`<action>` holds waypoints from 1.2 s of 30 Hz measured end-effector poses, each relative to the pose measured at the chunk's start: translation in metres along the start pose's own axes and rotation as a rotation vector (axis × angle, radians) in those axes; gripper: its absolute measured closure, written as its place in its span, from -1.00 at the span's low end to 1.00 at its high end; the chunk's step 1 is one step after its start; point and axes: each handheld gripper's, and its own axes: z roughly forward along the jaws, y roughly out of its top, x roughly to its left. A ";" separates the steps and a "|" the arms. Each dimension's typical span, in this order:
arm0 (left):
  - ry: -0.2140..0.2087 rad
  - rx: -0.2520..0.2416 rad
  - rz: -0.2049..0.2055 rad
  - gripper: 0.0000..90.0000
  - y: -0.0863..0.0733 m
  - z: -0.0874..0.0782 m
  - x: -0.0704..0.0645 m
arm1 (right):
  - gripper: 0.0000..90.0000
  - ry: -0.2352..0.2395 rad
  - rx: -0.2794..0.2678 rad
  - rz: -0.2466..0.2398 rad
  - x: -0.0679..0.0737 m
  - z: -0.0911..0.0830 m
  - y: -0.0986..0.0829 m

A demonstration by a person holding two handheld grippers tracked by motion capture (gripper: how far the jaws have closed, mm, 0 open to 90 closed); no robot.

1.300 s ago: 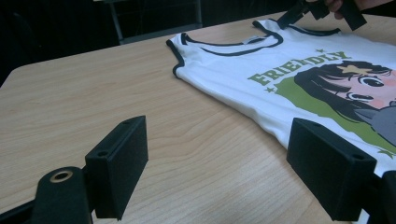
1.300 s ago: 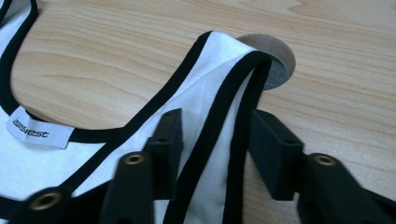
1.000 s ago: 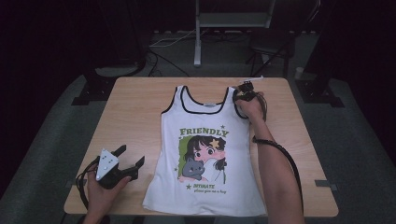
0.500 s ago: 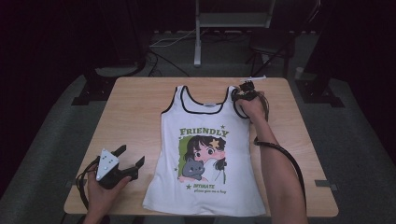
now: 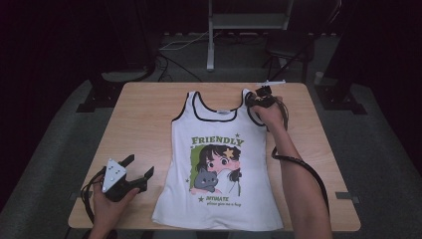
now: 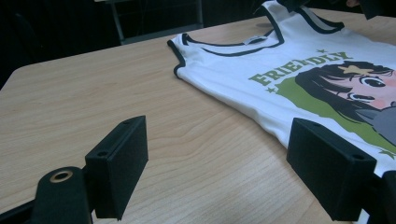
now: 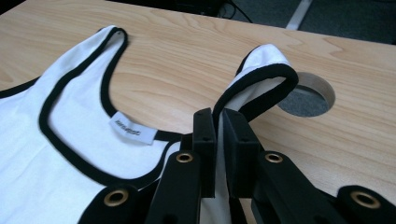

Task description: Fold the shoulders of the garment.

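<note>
One tank top lies flat on the tabletop, and two tools work at it, one in each hand. The top is white with black trim, printed side up, with the word FRIENDLY above a cartoon girl and a grey cat. Its long axis runs from the near edge of the tabletop to the far one: the hem lies toward the person, and the two shoulder straps point away.

At the left, the left tool rests on the bare wood near the front corner, just beside the top's lower left edge. In the left gripper view its jaws stand wide apart with only wood between them; they hold nothing.

At the right, the right tool is at the far right shoulder strap. In the right gripper view its jaws are pressed together on the base of that strap, which rises from them in a small loop. A round hole in the tabletop lies just beyond the loop.
</note>
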 end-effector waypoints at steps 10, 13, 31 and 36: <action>0.001 0.000 -0.001 -0.55 0.000 0.000 0.000 | 0.87 0.052 -0.038 -0.045 0.015 -0.014 -0.001; 0.001 0.000 0.000 -0.55 0.000 0.000 0.000 | 0.87 0.060 -0.041 -0.052 0.018 -0.016 -0.003; 0.002 -0.003 -0.004 -0.55 0.000 0.000 0.000 | 0.86 0.094 -0.076 -0.155 0.048 -0.035 -0.008; 0.001 -0.001 -0.010 -0.55 0.000 -0.001 0.001 | 0.85 0.093 -0.061 -0.215 0.055 -0.037 -0.012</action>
